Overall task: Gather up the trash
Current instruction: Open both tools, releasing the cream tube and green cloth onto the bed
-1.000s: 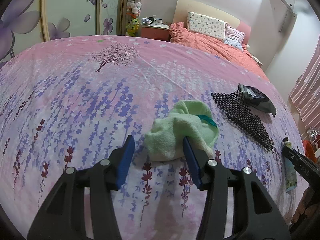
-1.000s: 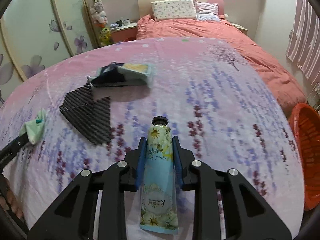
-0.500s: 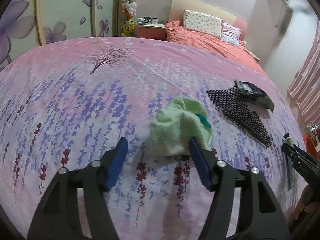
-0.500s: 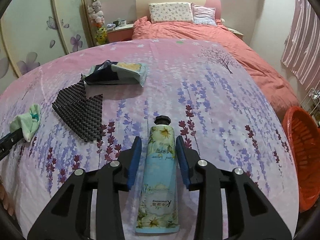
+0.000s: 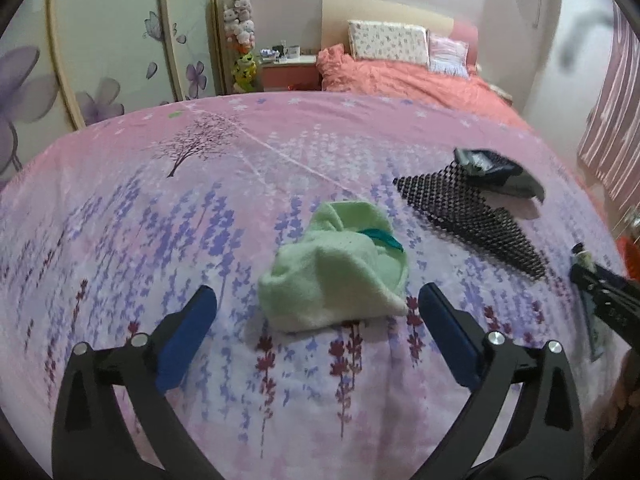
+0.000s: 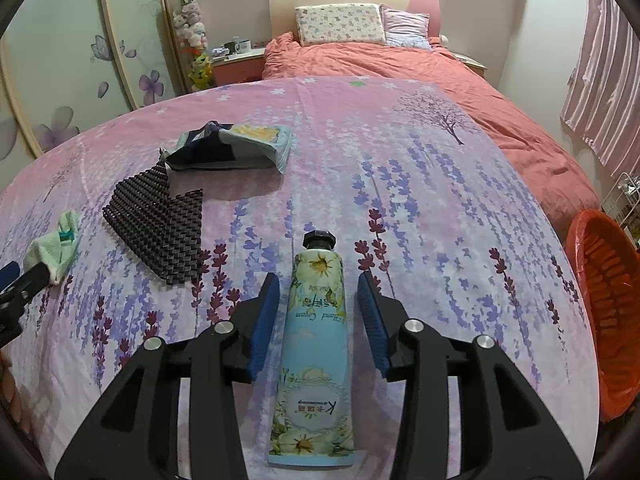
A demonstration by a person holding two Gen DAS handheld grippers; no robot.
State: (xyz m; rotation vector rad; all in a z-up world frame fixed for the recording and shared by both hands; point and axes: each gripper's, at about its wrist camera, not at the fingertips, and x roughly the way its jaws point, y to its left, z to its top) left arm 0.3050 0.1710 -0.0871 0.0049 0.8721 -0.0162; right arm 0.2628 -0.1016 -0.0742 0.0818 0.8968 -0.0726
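Between the spread blue pads of the right gripper, a hand cream tube is lying flat on the lavender-print bedspread, touched by neither pad. Its long axis is running along the fingers, black cap pointing away toward the headboard, crimped end toward the camera. The tube's label is reading upside down in this view.

Over at the left gripper, the jaws are gaping wide and holding nothing; a crumpled pale green cloth with a teal tag is sitting just ahead of the fingertips, apart from both pads.

Beyond the tube to the left, a black woven mat is lying with one corner tucked under a dark and pale blue plastic package. An orange basket is standing off the bed's right edge, cut off by the frame. A salmon duvet and two pillows are filling the far end.

From the left wrist view, the right gripper is showing only as a dark sliver at the right margin, and the package is blurred.
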